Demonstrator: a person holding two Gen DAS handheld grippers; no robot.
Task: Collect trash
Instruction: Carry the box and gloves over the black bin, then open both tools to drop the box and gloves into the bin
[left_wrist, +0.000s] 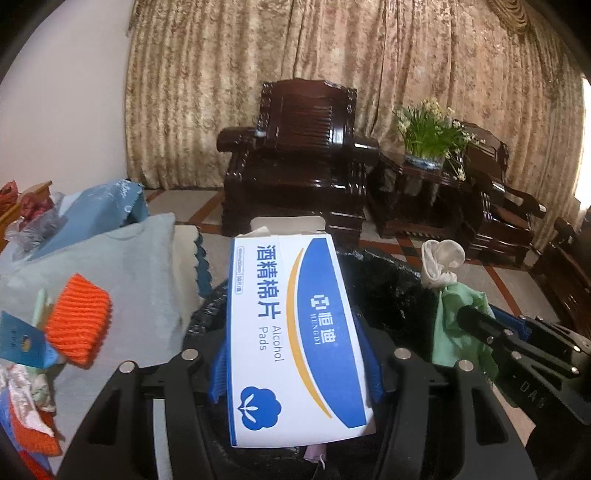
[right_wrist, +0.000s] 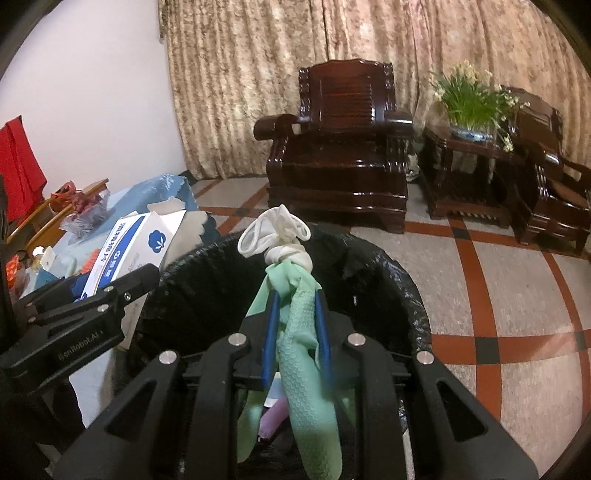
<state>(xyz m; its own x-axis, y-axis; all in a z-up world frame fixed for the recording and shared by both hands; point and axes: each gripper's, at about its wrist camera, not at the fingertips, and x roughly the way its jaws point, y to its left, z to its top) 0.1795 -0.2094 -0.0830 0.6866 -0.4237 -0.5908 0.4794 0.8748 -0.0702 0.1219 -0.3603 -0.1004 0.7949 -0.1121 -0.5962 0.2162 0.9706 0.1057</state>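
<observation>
Over the black-lined bin (right_wrist: 369, 266), the left gripper (left_wrist: 295, 369) clamps an alcohol pads box (left_wrist: 291, 332) and the right gripper (right_wrist: 295, 325) pinches a green rubber glove (right_wrist: 306, 369), whose dangling fingers may snag the near rim

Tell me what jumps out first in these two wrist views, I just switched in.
The blue-and-white alcohol pads box fills the left view, clamped in the left tool over the black-lined bin. In the right view, the right tool grips green rubber gloves knotted to a white one, above the same bin.
</observation>
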